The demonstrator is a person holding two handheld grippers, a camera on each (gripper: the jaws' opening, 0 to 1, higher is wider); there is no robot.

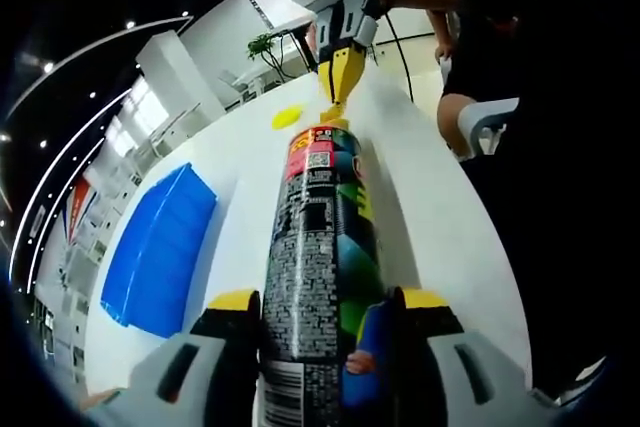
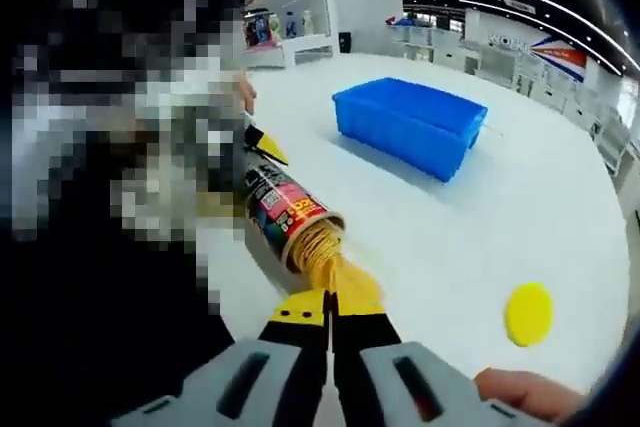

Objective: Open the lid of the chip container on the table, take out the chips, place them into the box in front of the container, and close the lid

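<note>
We take the chip container [image 1: 322, 247] as our landmark: it lies on its side on the white table [image 1: 430, 217], its open mouth [image 2: 312, 237] turned away from the person. Our left gripper [image 1: 320, 322] is clamped across its body near the closed base, a yellow-tipped jaw on each flank. At the mouth, a stack of chips [image 2: 340, 272] sticks partway out, and our right gripper [image 2: 328, 312] is clenched on the stack, its two jaws nearly meeting over the chips just outside the rim.

The yellow lid [image 2: 528, 313] lies flat on the table beyond the mouth, well apart from the container, so we judge the opening done and the step in hand to be drawing the chips out. The blue box [image 2: 410, 125] sits off to one side of the container, near its middle length, well apart from it.

To do this well, we pull straight along the container's axis, not upward or sideways, so the stack does not snag on the rim and snap. We keep the left grip firm enough that the tube does not slide or roll with the pull, but not so hard that it dents. The right pinch should be light, since chips crush easily; how many are caught we cannot tell. Once free, we carry them level to the box.
</note>
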